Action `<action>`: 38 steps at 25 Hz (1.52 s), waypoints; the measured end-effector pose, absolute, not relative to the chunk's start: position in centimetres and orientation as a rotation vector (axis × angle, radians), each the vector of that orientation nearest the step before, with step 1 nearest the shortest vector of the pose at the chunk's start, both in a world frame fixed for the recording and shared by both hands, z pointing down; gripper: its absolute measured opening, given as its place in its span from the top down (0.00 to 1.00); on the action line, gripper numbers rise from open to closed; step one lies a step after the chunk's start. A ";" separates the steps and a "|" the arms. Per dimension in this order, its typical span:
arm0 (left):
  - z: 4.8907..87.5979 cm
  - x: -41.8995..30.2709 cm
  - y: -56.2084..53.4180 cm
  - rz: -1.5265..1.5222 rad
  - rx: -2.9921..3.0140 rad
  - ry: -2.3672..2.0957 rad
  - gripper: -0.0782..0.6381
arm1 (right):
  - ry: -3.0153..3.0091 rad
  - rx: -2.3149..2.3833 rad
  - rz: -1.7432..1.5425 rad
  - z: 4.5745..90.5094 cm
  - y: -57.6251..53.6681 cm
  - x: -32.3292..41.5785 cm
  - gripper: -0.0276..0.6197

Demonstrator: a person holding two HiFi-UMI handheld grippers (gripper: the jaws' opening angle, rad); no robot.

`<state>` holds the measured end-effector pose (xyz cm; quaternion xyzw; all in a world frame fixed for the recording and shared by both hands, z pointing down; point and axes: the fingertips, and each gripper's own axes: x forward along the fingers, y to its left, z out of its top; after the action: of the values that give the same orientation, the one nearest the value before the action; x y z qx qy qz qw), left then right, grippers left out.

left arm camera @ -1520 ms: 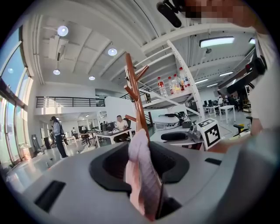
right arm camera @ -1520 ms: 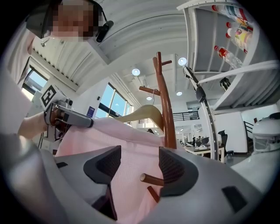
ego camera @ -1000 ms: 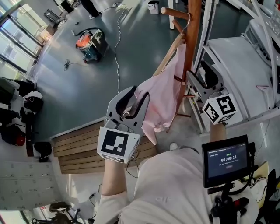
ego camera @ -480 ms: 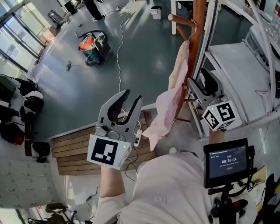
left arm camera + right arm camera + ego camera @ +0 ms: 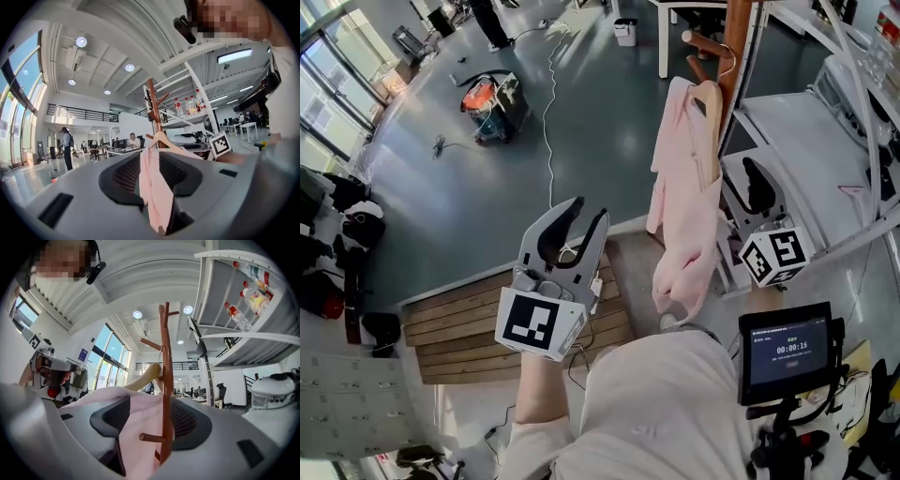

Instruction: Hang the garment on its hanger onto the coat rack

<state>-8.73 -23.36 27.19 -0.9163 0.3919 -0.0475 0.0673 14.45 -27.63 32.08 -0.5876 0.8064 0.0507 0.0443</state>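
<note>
The left gripper (image 5: 589,210) points level with its jaws wide apart and nothing between them. Ahead of it and off to its right, clear of the jaws, the pink garment (image 5: 684,202) hangs full length. Below this gripper lies a slatted wooden platform (image 5: 455,323), with grey floor beyond.

The right gripper (image 5: 745,178) also holds its jaws apart, gripping nothing. The garment is just to its left, and whether the cloth brushes the near jaw cannot be told. In the right gripper view, the garment and the brown coat rack (image 5: 737,33) show through the gap between the jaws.

The garment sits on a pale wooden hanger (image 5: 709,98). The hanger's hook is over a peg (image 5: 701,42) high on the rack's pole. A white shelf unit (image 5: 806,122) stands to the right of this gripper.
</note>
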 end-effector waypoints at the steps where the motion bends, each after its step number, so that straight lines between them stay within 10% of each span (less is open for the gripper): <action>1: 27.6 -8.4 -23.4 -0.157 -2.765 1.170 0.71 | 2.439 -1.828 0.141 32.3 -27.6 15.4 0.53; 19: 29.7 -12.5 -15.7 -0.106 -3.023 0.881 0.88 | 2.232 -2.135 0.209 29.4 -9.9 9.5 0.54; 33: 31.8 -1.1 -6.2 -0.158 -3.085 0.522 0.88 | 2.168 -2.198 0.160 30.5 0.9 13.3 0.54; 38: 32.4 2.5 -3.5 -0.181 -3.118 0.436 0.88 | 2.102 -2.261 0.178 30.4 4.4 16.1 0.71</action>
<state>2.54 -3.47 32.40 -0.9887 0.1382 -0.0574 -0.0062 16.07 4.36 30.44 -0.7309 0.6796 0.0576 0.0246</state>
